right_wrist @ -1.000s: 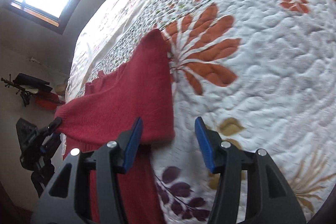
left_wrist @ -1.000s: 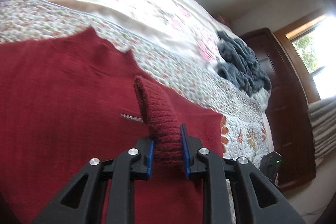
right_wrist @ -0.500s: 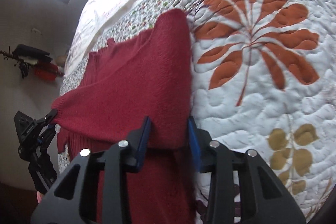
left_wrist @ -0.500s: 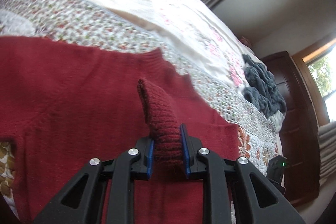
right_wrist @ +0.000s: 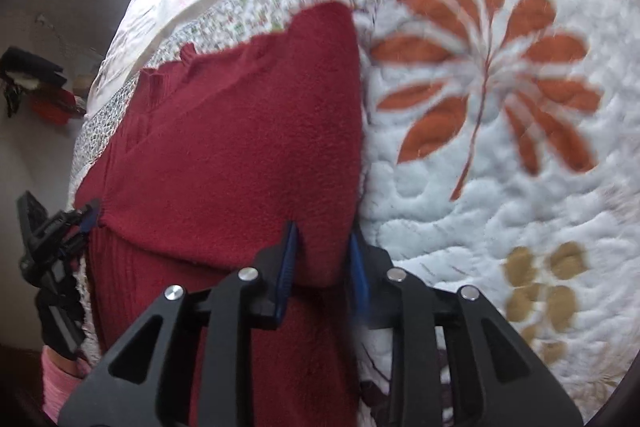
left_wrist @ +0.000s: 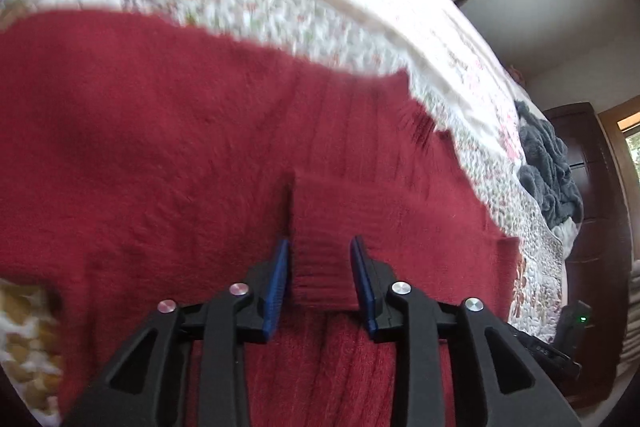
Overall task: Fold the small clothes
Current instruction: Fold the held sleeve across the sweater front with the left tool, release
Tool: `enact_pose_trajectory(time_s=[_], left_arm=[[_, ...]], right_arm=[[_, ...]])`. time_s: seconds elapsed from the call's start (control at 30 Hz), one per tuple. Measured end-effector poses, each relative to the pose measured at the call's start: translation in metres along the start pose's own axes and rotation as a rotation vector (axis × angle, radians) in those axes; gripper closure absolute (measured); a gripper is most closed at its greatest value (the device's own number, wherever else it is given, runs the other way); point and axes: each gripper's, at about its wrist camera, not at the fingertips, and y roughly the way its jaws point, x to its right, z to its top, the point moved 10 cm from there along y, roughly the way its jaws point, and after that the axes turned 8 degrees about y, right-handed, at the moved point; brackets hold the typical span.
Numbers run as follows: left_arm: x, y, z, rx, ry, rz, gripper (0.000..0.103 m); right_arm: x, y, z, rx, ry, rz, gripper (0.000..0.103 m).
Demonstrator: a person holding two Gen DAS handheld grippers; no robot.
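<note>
Red sweater [left_wrist: 160,155] is spread on quilt [right_wrist: 500,219]. Its ribbed cuff is pinched by left gripper [left_wrist: 320,263], its folded edge by right gripper [right_wrist: 322,259]. Bare quilt lies open at 3 o'clock.

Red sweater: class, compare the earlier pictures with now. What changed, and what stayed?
The right gripper, open a second ago, closed on the red sweater edge. The left gripper kept its pinch on the ribbed cuff, carrying it over the body. The grey garment stayed on the quilt.
</note>
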Motion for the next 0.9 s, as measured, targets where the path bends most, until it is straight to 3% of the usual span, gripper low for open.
enact_pose_trajectory(time_s=[0.13, 0.3, 0.47, 0.63, 0.9], left_arm=[[0.029, -0.028, 0.017, 0.071, 0.11, 0.023, 0.065], [0.077, -0.007, 0.006, 0.002, 0.21, -0.01, 0.063], [0.057, 0.033, -0.01, -0.085, 0.204, 0.072, 0.063], [0.05, 0.043, -0.017, -0.089, 0.227, 0.075, 0.063], [0.048, 0.049, -0.02, -0.085, 0.222, 0.074, 0.063]], right_arm=[[-0.029, -0.033, 0.008, 0.066, -0.054, 0.038, 0.076], [-0.071, -0.02, 0.001, 0.029, -0.118, 0.063, 0.076], [-0.063, 0.02, -0.009, -0.029, -0.116, -0.021, 0.076], [-0.044, 0.041, -0.019, -0.053, -0.086, -0.006, 0.078], [-0.049, 0.05, -0.018, -0.053, -0.071, -0.026, 0.078]])
